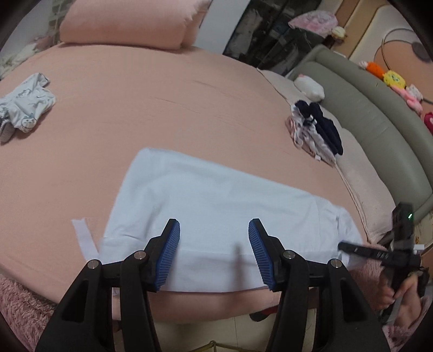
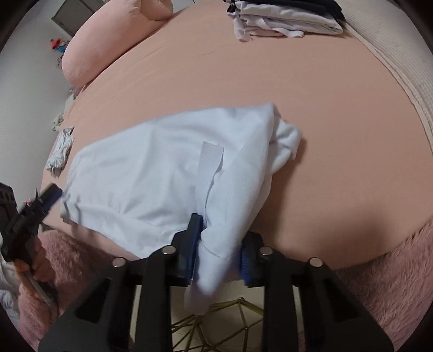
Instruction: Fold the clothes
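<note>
Gripping: right gripper (image 2: 219,251) clenched on shirt (image 2: 151,173) edge, near bed (image 2: 324,135) front.
Left gripper (image 1: 213,254): released, above shirt.

We see a bed (image 1: 151,89) under a smooth peach-pink sheet, a matching pink pillow (image 1: 127,21) at its far end. A grey-green padded headboard (image 1: 379,121) curves along the right, with soft toys (image 1: 395,78) on the ledge behind it. A fluffy pink blanket (image 2: 392,270) edges the near side, over pale floor tiles (image 2: 232,319).
</note>
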`<state>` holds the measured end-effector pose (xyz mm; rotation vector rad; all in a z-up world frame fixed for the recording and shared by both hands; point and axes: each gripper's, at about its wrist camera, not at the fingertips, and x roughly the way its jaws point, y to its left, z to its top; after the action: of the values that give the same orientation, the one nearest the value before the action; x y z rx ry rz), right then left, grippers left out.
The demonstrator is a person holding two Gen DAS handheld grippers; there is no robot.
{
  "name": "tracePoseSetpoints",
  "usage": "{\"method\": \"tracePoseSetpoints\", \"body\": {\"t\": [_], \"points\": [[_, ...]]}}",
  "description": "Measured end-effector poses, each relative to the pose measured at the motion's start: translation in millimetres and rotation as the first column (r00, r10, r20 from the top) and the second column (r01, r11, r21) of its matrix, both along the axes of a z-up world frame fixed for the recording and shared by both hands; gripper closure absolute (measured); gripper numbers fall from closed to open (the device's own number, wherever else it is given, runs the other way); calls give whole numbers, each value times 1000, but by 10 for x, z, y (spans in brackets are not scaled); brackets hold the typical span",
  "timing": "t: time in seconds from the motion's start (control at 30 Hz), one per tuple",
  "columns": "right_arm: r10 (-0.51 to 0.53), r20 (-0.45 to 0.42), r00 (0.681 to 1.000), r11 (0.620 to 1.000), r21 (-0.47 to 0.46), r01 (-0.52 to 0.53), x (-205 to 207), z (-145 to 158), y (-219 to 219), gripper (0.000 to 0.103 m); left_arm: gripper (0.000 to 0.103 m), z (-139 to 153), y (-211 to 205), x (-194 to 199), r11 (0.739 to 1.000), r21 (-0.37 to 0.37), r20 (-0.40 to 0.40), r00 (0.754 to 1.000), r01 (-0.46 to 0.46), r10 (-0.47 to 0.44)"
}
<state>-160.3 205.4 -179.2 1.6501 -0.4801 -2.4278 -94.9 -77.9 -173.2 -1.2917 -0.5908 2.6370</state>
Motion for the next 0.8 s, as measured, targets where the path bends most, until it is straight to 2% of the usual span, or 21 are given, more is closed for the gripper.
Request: {"method": "tracePoseSetpoints", "body": {"t": [0.1,0.17,0.27,0.33,0.43,0.5,0.57,0.6,0.63,0.7,0.8], "points": [[51,-79,996,998,49,-47,-72,348,-206,82,48,22,78,-38,1000,14,1,1000,28,-28],[121,-137,983,992,58,-114,-171,597,-435,82,48,10,-30,-50,998,66,2,1000,13,-13],[251,-192,949,968,73,-241,-306,813,-867,82,48,-49,-136,-55,987,161,10,1000,11,-13],[331,-192,924,943,86,-321,-411,794,-1270,82,48,-88,-206,-59,975,224,15,1000,9,-13],[428,-159,890,904,81,-420,-518,556,-1747,82,48,-147,-312,-64,949,316,23,1000,6,-14],[488,-115,865,873,82,-481,-433,398,-2026,82,48,-186,-383,-67,927,375,28,999,3,-15],[531,-64,845,847,81,-526,-372,218,-2228,71,48,-226,-453,-71,901,433,33,999,0,-16],[522,-45,852,852,73,-518,-374,168,-2248,70,48,-245,-485,-73,888,461,36,999,-1,-17],[513,-40,858,858,64,-510,-359,152,-2239,69,48,-262,-456,-89,885,466,40,998,16,-39],[489,-80,868,872,50,-487,-266,247,-2108,62,48,-282,-386,-123,883,468,45,996,43,-72],[421,-163,892,907,53,-418,-83,462,-1750,59,45,-285,-277,-173,880,470,46,993,74,-108]]}}
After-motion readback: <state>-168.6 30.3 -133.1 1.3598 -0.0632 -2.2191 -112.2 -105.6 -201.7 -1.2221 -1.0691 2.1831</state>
